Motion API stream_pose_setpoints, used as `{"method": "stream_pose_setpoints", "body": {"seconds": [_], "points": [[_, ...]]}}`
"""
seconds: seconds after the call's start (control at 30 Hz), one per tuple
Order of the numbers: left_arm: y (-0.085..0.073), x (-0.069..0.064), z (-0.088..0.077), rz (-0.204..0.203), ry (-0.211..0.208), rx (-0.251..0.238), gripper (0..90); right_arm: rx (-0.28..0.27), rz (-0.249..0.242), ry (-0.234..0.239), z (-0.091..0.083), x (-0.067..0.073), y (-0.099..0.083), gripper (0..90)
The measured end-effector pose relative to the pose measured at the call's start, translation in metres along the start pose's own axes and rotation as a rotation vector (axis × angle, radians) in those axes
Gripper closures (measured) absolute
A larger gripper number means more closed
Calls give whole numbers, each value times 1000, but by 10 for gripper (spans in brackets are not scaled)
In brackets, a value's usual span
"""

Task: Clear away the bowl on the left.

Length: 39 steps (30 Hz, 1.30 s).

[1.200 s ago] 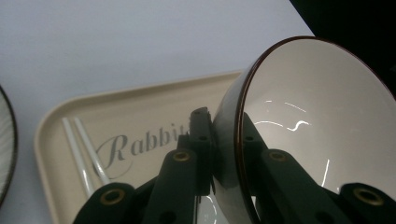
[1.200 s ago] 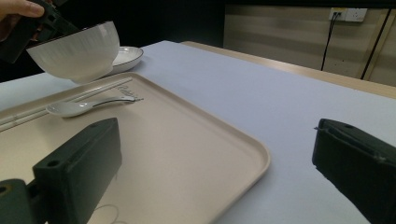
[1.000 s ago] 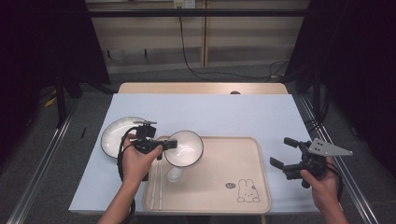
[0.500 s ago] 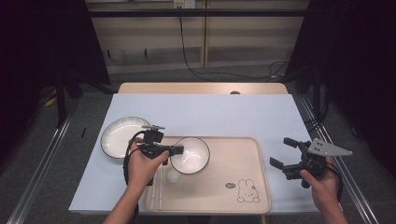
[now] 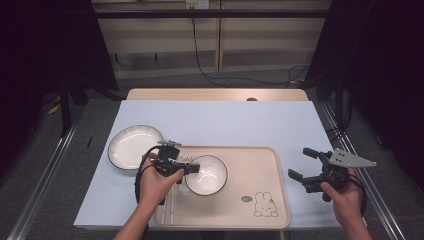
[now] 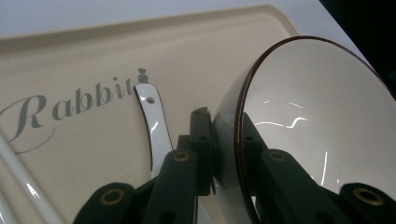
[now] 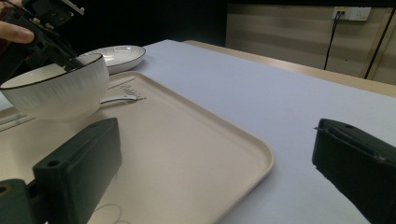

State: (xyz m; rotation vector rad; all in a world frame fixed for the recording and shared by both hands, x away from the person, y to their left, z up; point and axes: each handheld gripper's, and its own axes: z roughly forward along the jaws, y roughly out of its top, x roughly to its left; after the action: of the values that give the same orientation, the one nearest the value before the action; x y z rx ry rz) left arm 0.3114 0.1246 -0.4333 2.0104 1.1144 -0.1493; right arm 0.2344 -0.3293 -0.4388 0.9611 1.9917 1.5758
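A white bowl with a dark rim [image 5: 209, 176] hangs low over the left part of the beige tray [image 5: 250, 212]. My left gripper [image 5: 192, 169] is shut on its left rim. In the left gripper view one jaw is outside the bowl [image 6: 317, 116] and one inside, pinching the wall at my left gripper [image 6: 224, 123]. A white spoon [image 6: 154, 126] lies on the tray [image 6: 93, 56] under the bowl's edge. My right gripper [image 5: 302, 163] is held open off the tray's right edge, with nothing between its jaws. In the right gripper view my right gripper [image 7: 219, 144] faces the bowl [image 7: 56, 91].
An empty white plate [image 5: 134, 146] sits on the pale blue mat left of the tray, seen farther off as the plate [image 7: 116, 53]. White chopsticks [image 5: 167, 210] lie along the tray's left side. A rabbit print [image 5: 265, 205] marks the tray's near right corner.
My left gripper has carried the bowl to the right and nearer to the person, lower over the tray. The right gripper has stayed where it was.
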Motion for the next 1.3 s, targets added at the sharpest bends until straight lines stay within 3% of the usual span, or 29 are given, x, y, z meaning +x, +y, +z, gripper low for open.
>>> {"method": "stream_pose_setpoints", "body": {"seconds": [0.77, 1.3], "points": [[-12, -11, 6, 63, -20, 83, 817, 5, -6, 3, 1, 0, -1, 8], [-20, -7, 12, 70, -25, 114, 817, 9, -5, 2, 1, -1, -1, 8]]}}
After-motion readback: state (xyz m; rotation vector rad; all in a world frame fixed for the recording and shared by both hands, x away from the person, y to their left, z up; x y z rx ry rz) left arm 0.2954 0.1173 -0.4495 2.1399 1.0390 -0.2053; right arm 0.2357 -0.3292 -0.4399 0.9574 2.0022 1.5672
